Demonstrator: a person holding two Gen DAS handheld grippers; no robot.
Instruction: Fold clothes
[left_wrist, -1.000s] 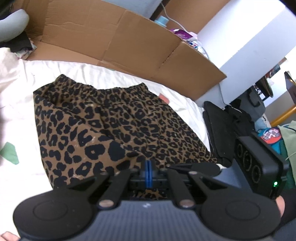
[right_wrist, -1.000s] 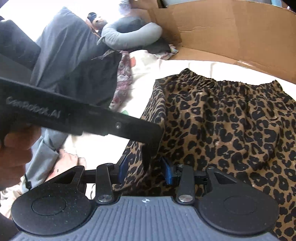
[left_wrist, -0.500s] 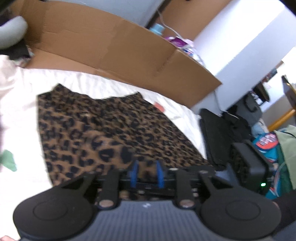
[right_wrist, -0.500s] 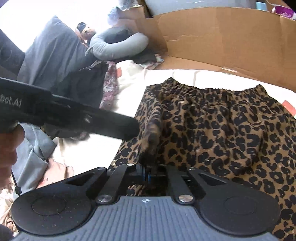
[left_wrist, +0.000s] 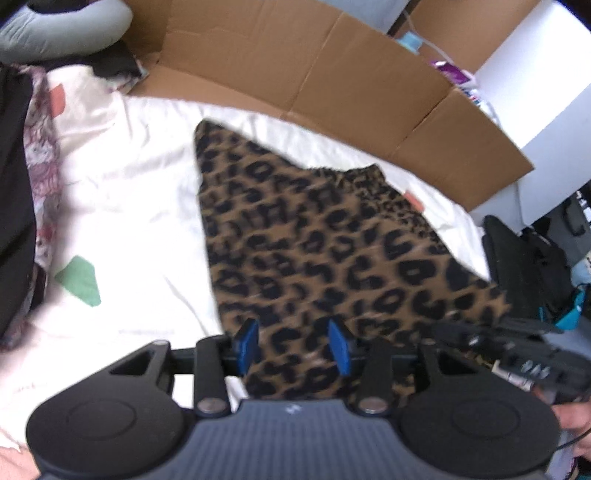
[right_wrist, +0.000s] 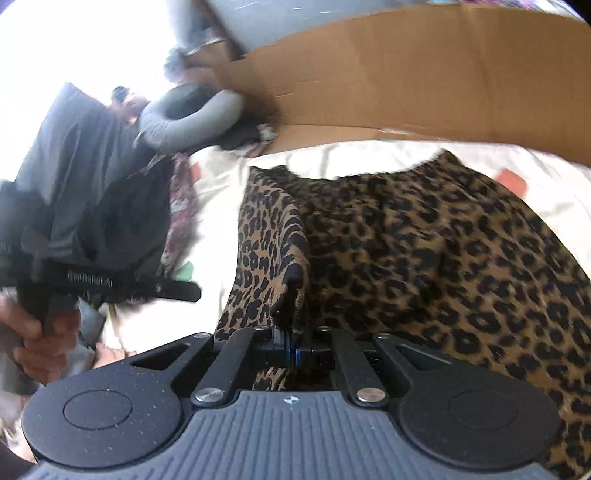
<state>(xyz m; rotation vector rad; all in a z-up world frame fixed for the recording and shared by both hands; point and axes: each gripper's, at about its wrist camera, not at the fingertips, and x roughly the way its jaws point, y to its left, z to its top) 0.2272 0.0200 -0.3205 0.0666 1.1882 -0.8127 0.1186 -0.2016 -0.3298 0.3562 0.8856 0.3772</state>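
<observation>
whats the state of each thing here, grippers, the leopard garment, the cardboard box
left hand-held gripper: open, blue pads apart, cloth showing between them, grip not closed
right hand-held gripper: shut on a raised edge of the leopard print garment
leopard print garment: partly folded, one side lifted over itself, the rest lying on the white sheet
cardboard box: opened out, flaps spread behind the garment

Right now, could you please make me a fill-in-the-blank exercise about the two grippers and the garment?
1. The leopard-print garment lies on a ____ sheet.
2. The left gripper is ____.
3. The right gripper is shut on the ____.
4. Behind the garment stands brown ____.

Missing words: white; open; garment; cardboard
</observation>
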